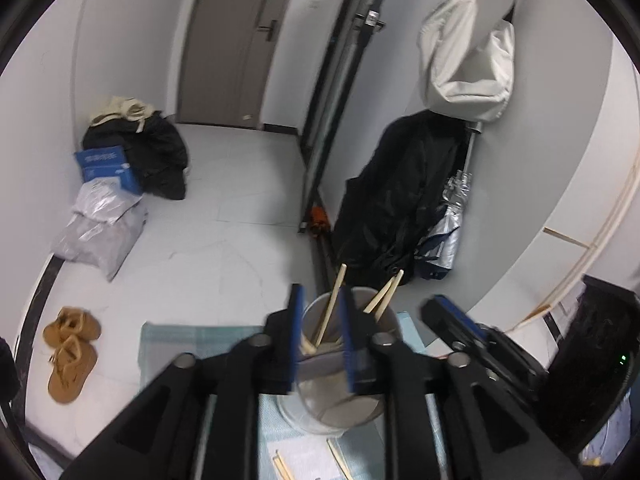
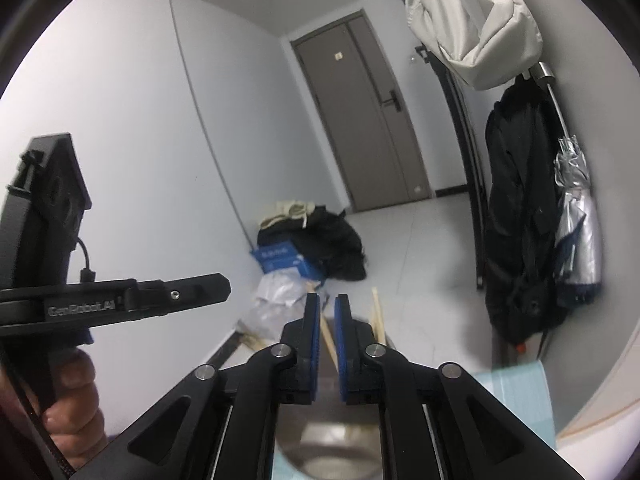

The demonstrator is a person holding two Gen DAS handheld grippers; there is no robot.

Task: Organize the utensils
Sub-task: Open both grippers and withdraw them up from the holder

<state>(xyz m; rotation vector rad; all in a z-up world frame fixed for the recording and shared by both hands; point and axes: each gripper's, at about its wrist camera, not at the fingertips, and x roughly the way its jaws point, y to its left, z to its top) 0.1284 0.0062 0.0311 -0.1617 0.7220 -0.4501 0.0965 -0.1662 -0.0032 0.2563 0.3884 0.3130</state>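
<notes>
A metal cup (image 1: 320, 404) stands on a light blue mat (image 1: 188, 340) and holds several wooden chopsticks (image 1: 332, 308). My left gripper (image 1: 320, 300) straddles the cup's near rim; its blue pads (image 1: 295, 320) are closed on the rim. More chopsticks (image 1: 340, 460) lie flat on the mat at the bottom edge. In the right wrist view my right gripper (image 2: 327, 304) hovers over the cup (image 2: 328, 452), jaws nearly together with a narrow gap and nothing between them. Chopsticks (image 2: 378, 316) rise behind its fingers. The left gripper's body (image 2: 120, 300) and the hand show at left.
The right gripper's body (image 1: 472, 332) is to the right of the cup. Brown shoes (image 1: 70, 352), bags (image 1: 104, 224) and dark clothes (image 1: 152, 156) lie on the floor. A black coat (image 1: 400, 200), an umbrella (image 1: 452, 216) and a white bag (image 1: 468, 60) hang on the wall at right.
</notes>
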